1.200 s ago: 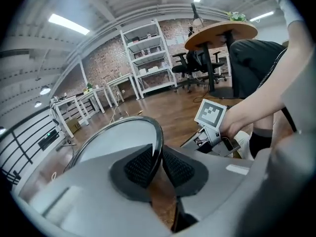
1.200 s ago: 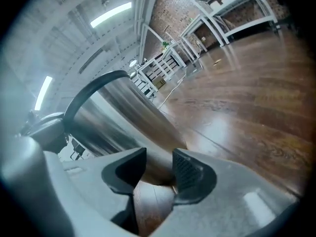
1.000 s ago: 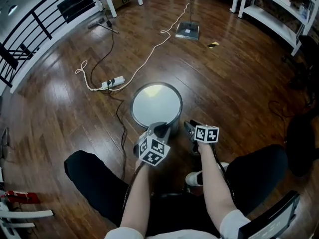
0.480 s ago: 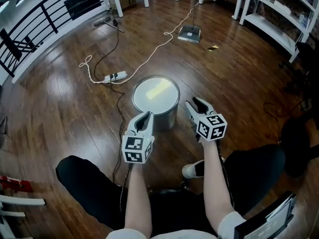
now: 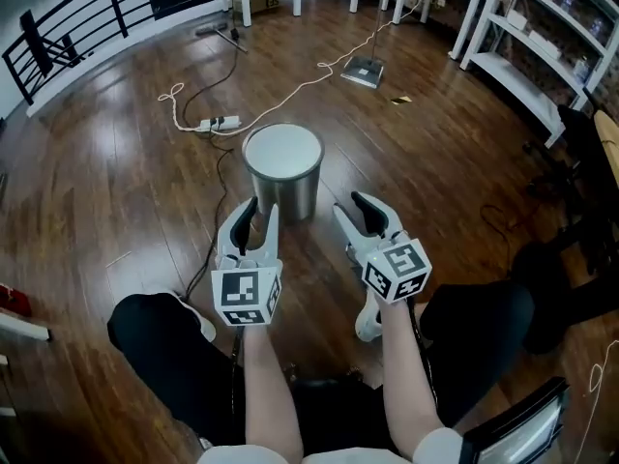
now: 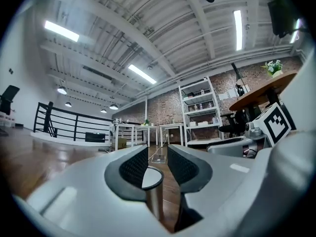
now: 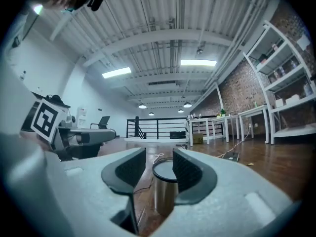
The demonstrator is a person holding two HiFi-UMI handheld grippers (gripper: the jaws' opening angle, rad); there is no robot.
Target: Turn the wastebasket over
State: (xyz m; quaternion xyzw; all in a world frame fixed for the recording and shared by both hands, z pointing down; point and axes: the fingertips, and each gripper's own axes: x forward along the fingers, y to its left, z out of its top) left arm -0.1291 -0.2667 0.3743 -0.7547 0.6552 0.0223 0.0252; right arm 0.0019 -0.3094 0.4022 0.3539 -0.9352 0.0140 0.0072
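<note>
While both of my grippers are held level and clear of any load, the head view shows the wastebasket (image 5: 282,177) standing alone on the wooden floor (image 5: 116,182). Its wider, rimmed end faces up, with a pale face inside the rim. I cannot tell whether that face is an open interior or a base. My left gripper (image 5: 259,211) sits near the wastebasket at its 7 o'clock, and my right gripper (image 5: 350,207) at its 5 o'clock. Neither touches it. A power strip (image 5: 218,122) lies at the wastebasket's 10 o'clock, apart from it.

Left gripper view: the jaws of the left gripper (image 6: 157,152) have just been opening and stand spread by a narrow gap. Nothing lies between the pads. The wastebasket (image 6: 154,201) shows beyond them, at 6 o'clock of the gap.

Right gripper view: the jaws of the right gripper (image 7: 159,154) stand apart by a similar gap, empty. The wastebasket (image 7: 165,194) shows beyond them, low and central.

Step in hand, as I judge it: a free-hand stage, with no grip taken. If the turn is still due, the next move calls for three actions:
1. Lower both grippers to opposite sides of the rim.
2. Pinch the wall.
3. Lift and roll both wrists together so the wastebasket cannot slip.
</note>
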